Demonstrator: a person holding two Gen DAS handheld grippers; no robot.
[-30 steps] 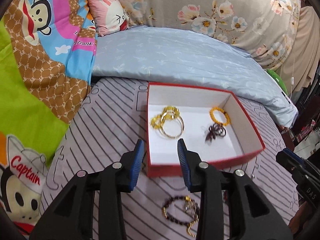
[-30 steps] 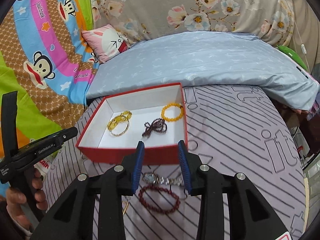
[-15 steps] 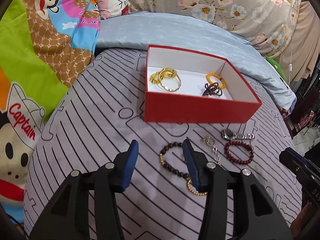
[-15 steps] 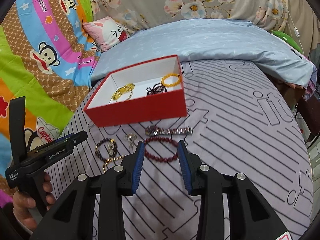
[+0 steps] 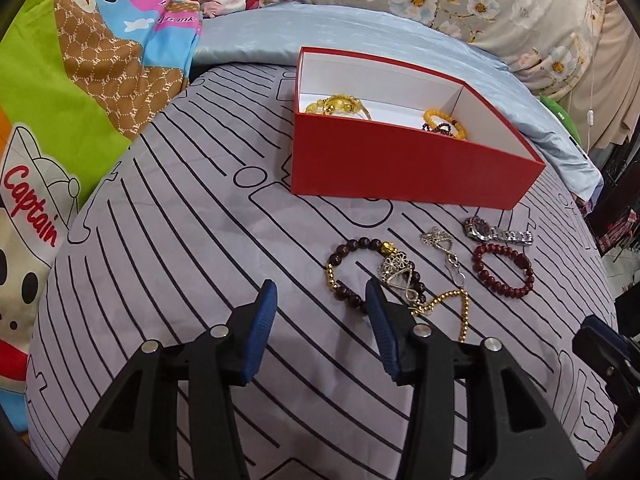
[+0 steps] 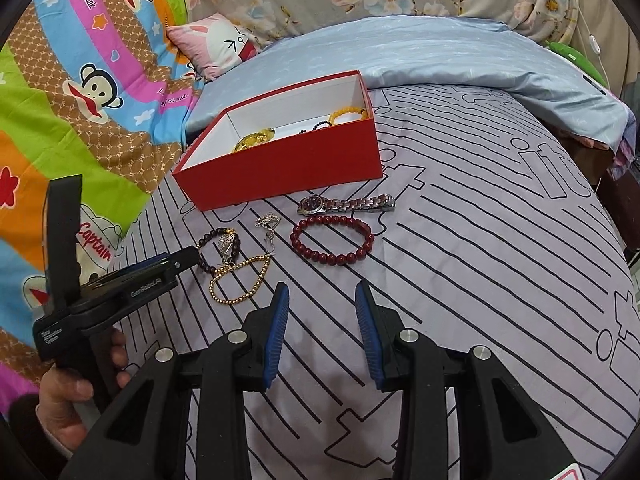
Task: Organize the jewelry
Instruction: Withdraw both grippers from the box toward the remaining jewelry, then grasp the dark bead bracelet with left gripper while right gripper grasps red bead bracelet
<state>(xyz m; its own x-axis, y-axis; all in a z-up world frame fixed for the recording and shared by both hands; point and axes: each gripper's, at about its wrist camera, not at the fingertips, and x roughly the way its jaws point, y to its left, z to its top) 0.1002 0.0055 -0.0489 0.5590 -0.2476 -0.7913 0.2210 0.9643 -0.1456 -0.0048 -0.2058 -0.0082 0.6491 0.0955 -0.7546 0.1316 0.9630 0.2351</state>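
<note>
Left wrist view: red box [image 5: 400,168] sits behind the loose pieces on bed sheet [image 5: 160,240]. Dark bead bracelet [image 5: 348,276] lies just ahead of my left gripper [image 5: 322,300], jaws apart, empty. Right gripper [image 6: 322,304] also released. Bracelet prob. light, floppy, beads slippery; I would pinch across one strand.

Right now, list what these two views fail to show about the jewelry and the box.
- Open red cardboard box: in both wrist views its near wall hides the floor and most of the yellow bead bracelet and the gold bangles.
- Dark brown bead bracelet: the left gripper fingers cover its near edge.
- Silver link wristwatch: dial too small to read.
</note>
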